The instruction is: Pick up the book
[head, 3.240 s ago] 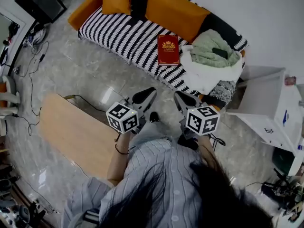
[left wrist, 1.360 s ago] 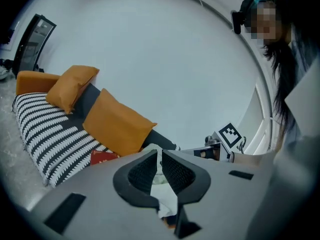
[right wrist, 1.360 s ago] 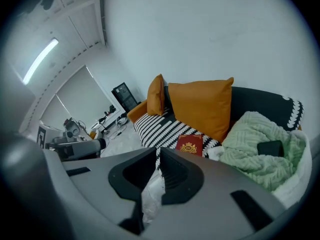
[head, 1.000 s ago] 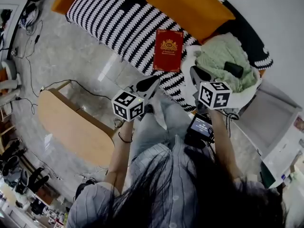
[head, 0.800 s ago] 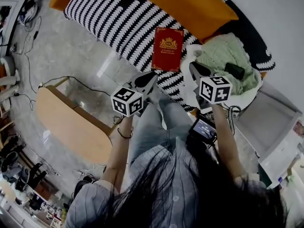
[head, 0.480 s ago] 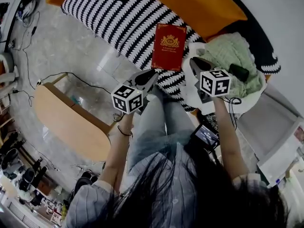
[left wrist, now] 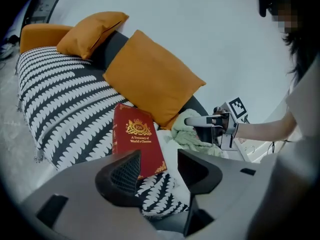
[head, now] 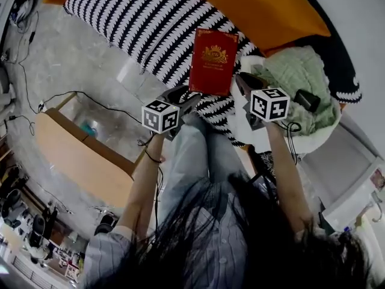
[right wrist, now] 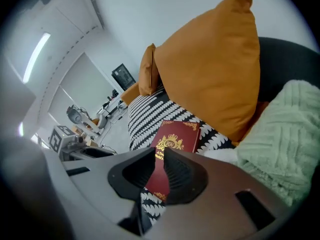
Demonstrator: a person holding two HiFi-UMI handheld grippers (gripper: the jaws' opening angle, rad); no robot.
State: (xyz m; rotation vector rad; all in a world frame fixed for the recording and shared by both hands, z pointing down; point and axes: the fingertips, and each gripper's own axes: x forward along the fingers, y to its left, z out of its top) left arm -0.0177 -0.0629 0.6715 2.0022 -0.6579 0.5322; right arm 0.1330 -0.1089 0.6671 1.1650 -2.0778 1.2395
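The red book (head: 213, 61), gold-stamped "RW" and "A Treasury of World's Classics", lies flat near the front edge of the striped sofa (head: 138, 23) seat, just beside a green blanket (head: 295, 77). The left gripper (left wrist: 159, 171) has just been opening its jaws and nothing is between them. The right gripper (right wrist: 161, 166) is closed and empty.
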